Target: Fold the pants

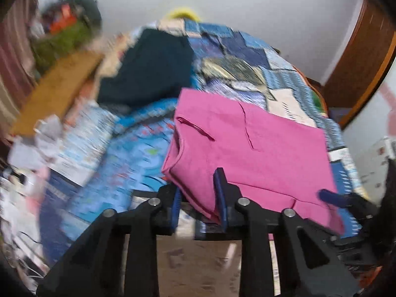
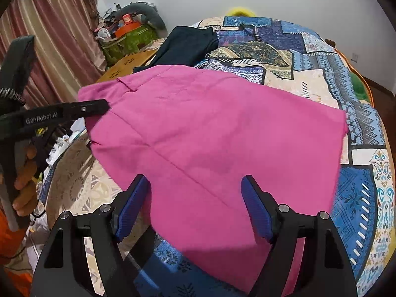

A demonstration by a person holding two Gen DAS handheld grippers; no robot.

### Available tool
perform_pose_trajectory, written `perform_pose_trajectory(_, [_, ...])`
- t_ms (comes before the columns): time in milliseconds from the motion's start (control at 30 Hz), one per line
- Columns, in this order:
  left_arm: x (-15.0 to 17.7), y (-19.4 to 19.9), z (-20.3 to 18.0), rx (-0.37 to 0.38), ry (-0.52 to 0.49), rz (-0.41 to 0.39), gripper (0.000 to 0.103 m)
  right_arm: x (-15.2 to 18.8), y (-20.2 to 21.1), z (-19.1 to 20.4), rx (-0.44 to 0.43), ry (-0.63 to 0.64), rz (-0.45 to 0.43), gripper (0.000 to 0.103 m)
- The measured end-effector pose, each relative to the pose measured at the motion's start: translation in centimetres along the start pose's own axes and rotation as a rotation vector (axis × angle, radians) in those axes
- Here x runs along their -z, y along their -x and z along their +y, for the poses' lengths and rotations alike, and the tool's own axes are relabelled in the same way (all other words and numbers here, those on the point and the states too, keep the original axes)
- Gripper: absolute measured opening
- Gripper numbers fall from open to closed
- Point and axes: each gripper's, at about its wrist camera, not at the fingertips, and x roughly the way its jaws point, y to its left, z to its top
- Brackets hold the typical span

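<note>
My left gripper (image 1: 199, 199) fingers clamping the pink pants (image 1: 247, 148) edge, my right gripper (image 2: 195, 208) fingers spread wide above them, patchwork bed (image 2: 321, 74) beneath.

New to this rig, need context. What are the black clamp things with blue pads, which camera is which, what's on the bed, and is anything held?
There is no robot arm here. A person holds a handheld two-finger gripper in each hand, and each gripper carries a fisheye camera looking forward along its fingers.

The left wrist view, which is motion-blurred, shows the left gripper with its blue pads on either side of the near edge of the pink pants, so it appears to be pinching them. The right wrist view shows the right gripper open over the pants, gripping nothing. At that view's left edge you see the left gripper from the side, and the person's hand on its handle.

The pants lie partly folded on a blue patchwork bedspread. A dark garment lies farther back.
</note>
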Motion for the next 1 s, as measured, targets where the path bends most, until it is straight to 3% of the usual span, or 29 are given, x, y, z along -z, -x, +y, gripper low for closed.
perform_pose_trajectory(300, [-0.1, 4.4, 3.2, -0.317, -0.1, -0.2, 0.022, 1.0, 0.6, -2.1, 0.016, -0.058, 0.015, 0.075])
perform_pose_trajectory(433, [-0.7, 6.3, 2.8, -0.347, -0.143, -0.272, 0.02, 1.2, 0.4, -2.2, 0.016, -0.062, 0.02, 0.075])
perform_pose_trajectory(533, [-1.3, 7.3, 1.0, -0.313, -0.193, -0.317, 0.02, 1.2, 0.5, -2.1, 0.017, -0.061, 0.022, 0.075])
perform_pose_trajectory(733, [-3.2, 9.1, -3.1, -0.099, -0.268, -0.351, 0.017, 1.3, 0.5, -2.4, 0.013, -0.071, 0.024, 0.075])
perform_pose_trajectory(833, [-3.9, 9.4, -4.5, 0.017, -0.281, -0.327, 0.014, 1.3, 0.5, -2.3, 0.014, -0.074, 0.023, 0.075])
perform_pose_trajectory(1000, [-5.0, 8.3, -6.2, 0.201, -0.274, -0.219, 0.012, 1.3, 0.5, -2.5, 0.008, -0.078, 0.023, 0.075])
